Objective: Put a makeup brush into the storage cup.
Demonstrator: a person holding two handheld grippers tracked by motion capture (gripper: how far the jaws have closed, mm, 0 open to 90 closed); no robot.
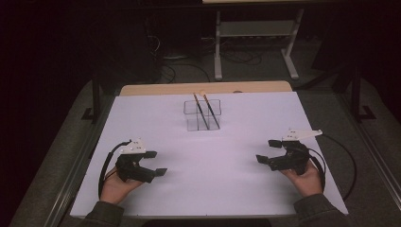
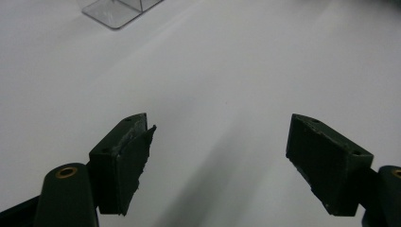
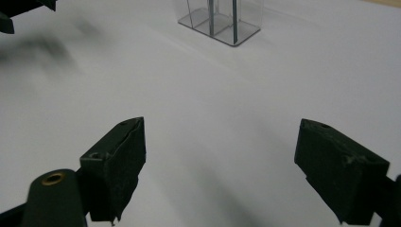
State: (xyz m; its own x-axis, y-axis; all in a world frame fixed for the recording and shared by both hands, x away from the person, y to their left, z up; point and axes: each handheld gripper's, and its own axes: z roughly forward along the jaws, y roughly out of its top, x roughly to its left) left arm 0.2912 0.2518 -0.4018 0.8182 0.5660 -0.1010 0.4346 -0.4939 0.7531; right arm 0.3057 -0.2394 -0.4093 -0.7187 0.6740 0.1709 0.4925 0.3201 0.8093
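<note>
Two brushes (image 1: pixel 206 110) stand tilted in the clear holder (image 1: pixel 202 115) at the far middle of the white worktop (image 1: pixel 236 179). Left gripper (image 1: pixel 156 163) and right gripper (image 1: pixel 267 151) sit near, well apart from it, jaws released, holding nothing. Either nothing's begun or the brushes are already stowed.

Black grippers (image 1: pixel 156 163), black cables, grey-green sleeves (image 1: pixel 314 208).

My left tongs (image 1: pixel 156 163) sit low at the near left, jaws spread wide with nothing between them, pointing inward. My right tongs (image 1: pixel 268 151) mirror them at the near right, jaws equally wide and empty, each cradled in an upturned hand.
</note>
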